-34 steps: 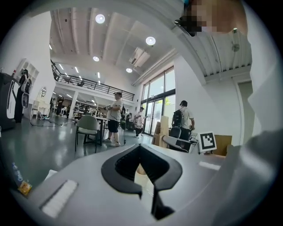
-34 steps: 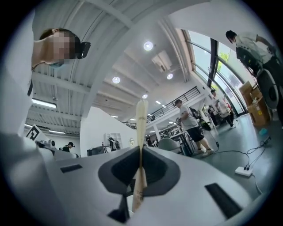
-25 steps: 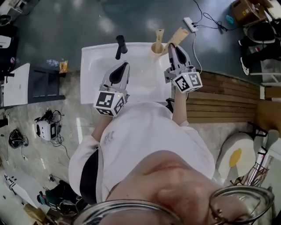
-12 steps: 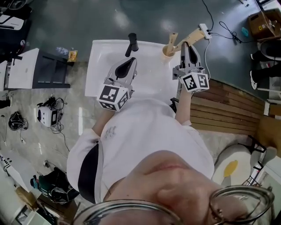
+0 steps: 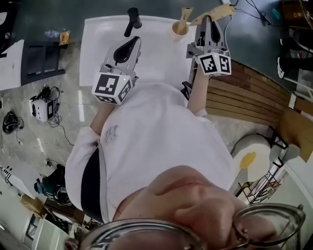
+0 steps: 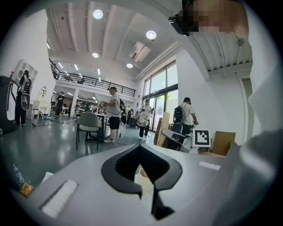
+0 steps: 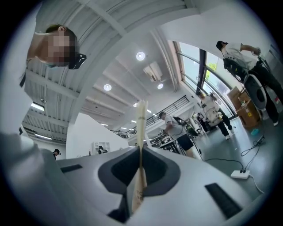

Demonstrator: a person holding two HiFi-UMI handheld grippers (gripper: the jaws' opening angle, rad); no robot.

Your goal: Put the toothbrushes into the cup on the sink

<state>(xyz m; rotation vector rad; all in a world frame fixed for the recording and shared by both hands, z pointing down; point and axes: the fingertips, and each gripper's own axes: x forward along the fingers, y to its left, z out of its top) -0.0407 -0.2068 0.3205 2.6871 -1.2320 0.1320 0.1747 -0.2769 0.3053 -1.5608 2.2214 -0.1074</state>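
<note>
A white sink [image 5: 156,53] with a black tap [image 5: 133,19] lies at the top of the head view. A tan cup [image 5: 179,29] stands on the sink's far right corner and holds one wooden toothbrush [image 5: 186,13]. Just right of the cup, my right gripper [image 5: 209,20] is shut on a second pale toothbrush [image 5: 218,13], which sticks out past the jaws. In the right gripper view this toothbrush [image 7: 140,128] stands upright, pinched between the jaws of that gripper [image 7: 140,150]. My left gripper [image 5: 131,43] hovers over the basin, shut and holding nothing. Its own view shows the cup [image 6: 143,173] beyond the left gripper [image 6: 140,146].
A slatted wooden platform [image 5: 244,93] adjoins the sink on the right. A dark shelf [image 5: 41,63] and a small device with cables [image 5: 41,108] sit on the floor at left. Cables run over the floor beyond the sink. Several people stand far off in the hall.
The head view has swung, so the sink now sits higher in the picture. Both grippers shifted a little over the sink. The right one still holds the toothbrush beside the cup.
</note>
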